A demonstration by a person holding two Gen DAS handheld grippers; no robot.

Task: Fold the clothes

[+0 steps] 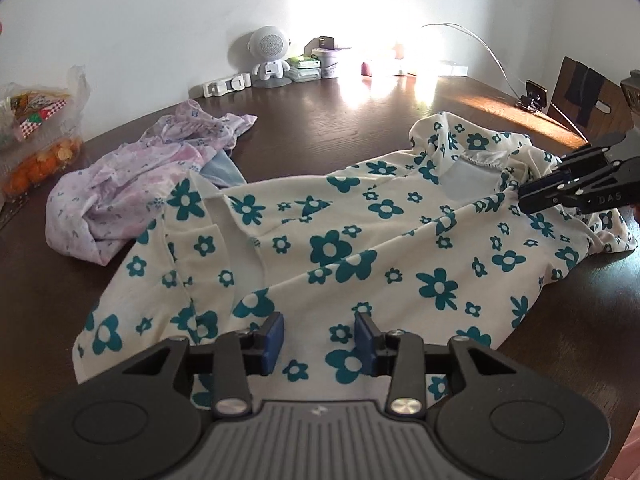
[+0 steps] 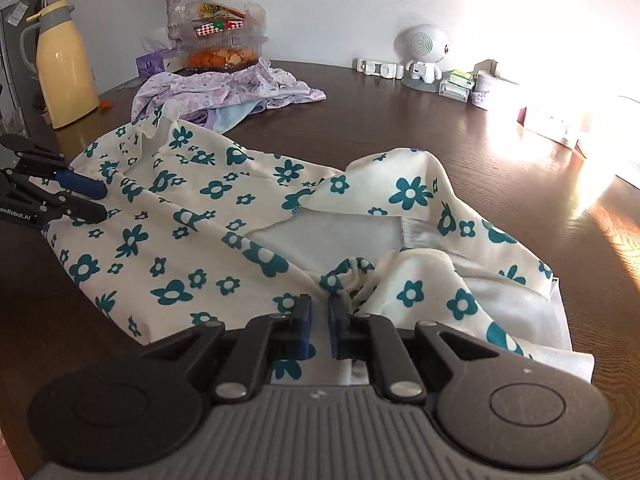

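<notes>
Both grippers are set at opposite ends of a cream garment [image 1: 360,240] printed with teal flowers, which is spread lengthwise across the dark wooden table [image 1: 340,120], so that it can be stretched flat before a fold is made. At the near hem, the left gripper [image 1: 319,338] is held moderately wide, its blue pads lying on the cloth and apart, nothing pinched. At the gathered collar end, the right gripper [image 2: 319,320] is drawn narrow, a bunched ridge of fabric seemingly caught between its pads. A crumpled lilac garment [image 1: 132,184] is left at the far left, presumably awaiting its turn.
</notes>
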